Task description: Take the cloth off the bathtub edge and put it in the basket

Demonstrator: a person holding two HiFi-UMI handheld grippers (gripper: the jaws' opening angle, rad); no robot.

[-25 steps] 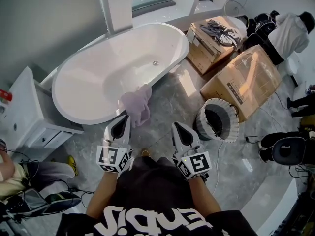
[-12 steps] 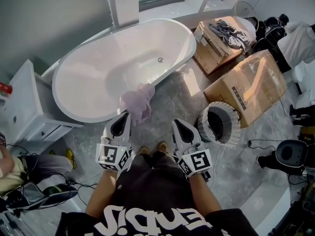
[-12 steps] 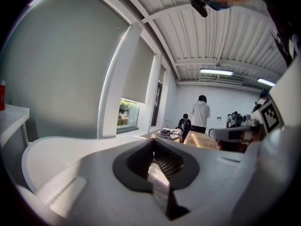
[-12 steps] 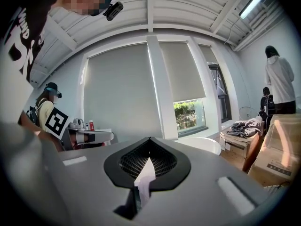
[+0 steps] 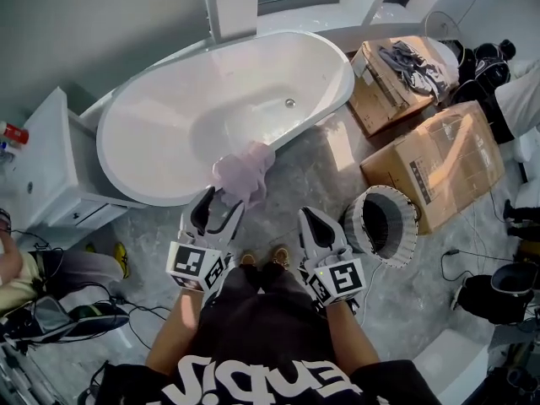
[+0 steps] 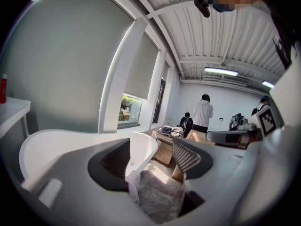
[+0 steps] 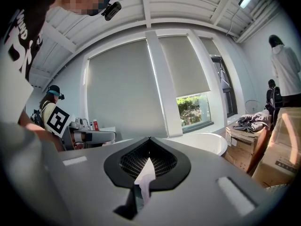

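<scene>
Around you: a grey marbled floor [image 5: 312, 171], a plain grey wall [image 5: 84, 24] far left, a white cabinet [image 5: 38, 175] at your left, cardboard boxes [image 5: 434, 163] to the right. Far off, a window [image 7: 194, 108] under half-drawn blinds [image 7: 183, 65] — strip lights [image 6: 221, 71] glow on the ribbed ceiling [image 6: 225, 32].

The grey marbled floor [image 5: 295, 175] carries the white bathtub [image 5: 160, 133] (oval, set slantwise). Right of the bathtub's near end the round basket [image 5: 408, 230] stands upright, apart from it. A large cardboard box [image 5: 439, 163] lies just beyond the basket, a smaller box [image 5: 380, 99] by the bathtub's far end, and a white cabinet [image 5: 42, 171] at its left.
</scene>
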